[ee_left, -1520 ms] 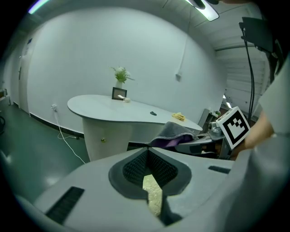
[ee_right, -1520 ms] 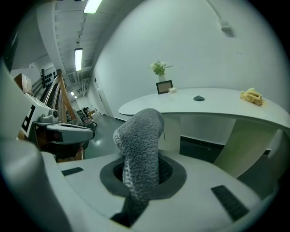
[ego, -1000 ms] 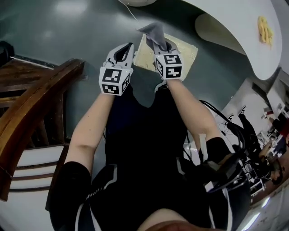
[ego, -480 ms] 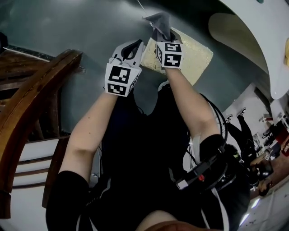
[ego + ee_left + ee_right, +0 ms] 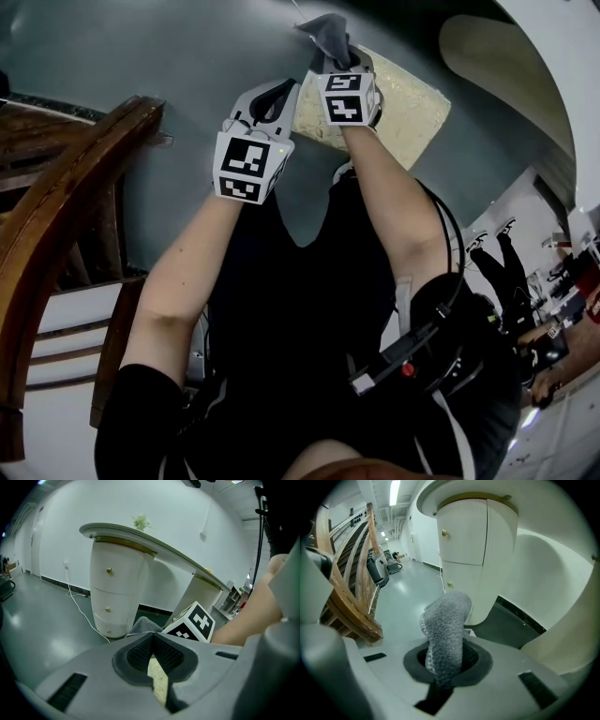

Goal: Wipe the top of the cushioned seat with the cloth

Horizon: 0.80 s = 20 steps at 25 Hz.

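Grey glossy floor (image 5: pixel 141 56) all round, with a wooden chair (image 5: pixel 66 234) well left of the cushioned seat (image 5: pixel 412 108). The left gripper (image 5: pixel 152 637) hangs just left of the seat, jaws pressed together on nothing. The right gripper (image 5: pixel 446 660) hovers at the seat's near edge, clamped on the grey cloth (image 5: pixel 445 620), which looks clear of the cushion. By my reckoning, all the wiping is yet to do. A white cabinet (image 5: pixel 473 531) stands beyond the seat.

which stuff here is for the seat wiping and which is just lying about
For the job: fluffy grey cloth, clamped in the right tongs; pale yellow cushioned seat; left tongs, shut and empty.
Just around: curved brown wooden frame; white curved desk with drawers.
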Available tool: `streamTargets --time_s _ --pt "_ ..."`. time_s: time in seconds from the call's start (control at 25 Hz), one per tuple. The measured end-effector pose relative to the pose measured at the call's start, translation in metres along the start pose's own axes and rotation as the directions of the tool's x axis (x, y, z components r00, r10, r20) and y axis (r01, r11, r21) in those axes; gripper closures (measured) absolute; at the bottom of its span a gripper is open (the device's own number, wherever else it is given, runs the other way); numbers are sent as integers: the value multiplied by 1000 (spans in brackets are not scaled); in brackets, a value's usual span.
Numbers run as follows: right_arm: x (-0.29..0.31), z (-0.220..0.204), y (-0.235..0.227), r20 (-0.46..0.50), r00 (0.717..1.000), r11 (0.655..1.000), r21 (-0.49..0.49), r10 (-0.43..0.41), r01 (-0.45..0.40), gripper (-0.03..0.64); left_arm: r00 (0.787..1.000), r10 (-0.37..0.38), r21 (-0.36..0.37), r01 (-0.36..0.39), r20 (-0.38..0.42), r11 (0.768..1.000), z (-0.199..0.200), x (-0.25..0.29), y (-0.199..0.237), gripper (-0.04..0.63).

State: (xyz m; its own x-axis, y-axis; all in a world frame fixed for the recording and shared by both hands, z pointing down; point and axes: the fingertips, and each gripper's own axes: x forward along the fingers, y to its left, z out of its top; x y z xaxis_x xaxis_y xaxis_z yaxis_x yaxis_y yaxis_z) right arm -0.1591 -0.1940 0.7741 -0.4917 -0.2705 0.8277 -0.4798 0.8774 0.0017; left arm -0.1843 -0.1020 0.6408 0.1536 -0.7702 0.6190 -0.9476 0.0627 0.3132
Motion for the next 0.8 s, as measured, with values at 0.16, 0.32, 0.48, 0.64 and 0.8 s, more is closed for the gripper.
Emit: streamTargets --time_s 0.16,0.32,0.48,0.64,0.8 --pt "-6 -7 -9 -2 1000 1000 27 -2 2 586 1000 -12 15 12 -18 1000 -4 6 -16 591" --pt "-14 -18 -24 -3 1000 998 62 -8 9 586 1000 -24 26 24 -20 999 -1 15 -32 591" --pt "-26 -31 -46 -14 1000 994 103 -21 23 586 999 -39 37 39 -10 999 7 23 -48 591" --pt "-38 -52 -70 -29 999 988 148 -30 34 586 999 -37 41 38 -21 998 6 36 -62 591" --pt "-50 -73 -97 -34 998 981 185 -55 61 586 999 -35 38 36 -31 999 2 49 -80 591"
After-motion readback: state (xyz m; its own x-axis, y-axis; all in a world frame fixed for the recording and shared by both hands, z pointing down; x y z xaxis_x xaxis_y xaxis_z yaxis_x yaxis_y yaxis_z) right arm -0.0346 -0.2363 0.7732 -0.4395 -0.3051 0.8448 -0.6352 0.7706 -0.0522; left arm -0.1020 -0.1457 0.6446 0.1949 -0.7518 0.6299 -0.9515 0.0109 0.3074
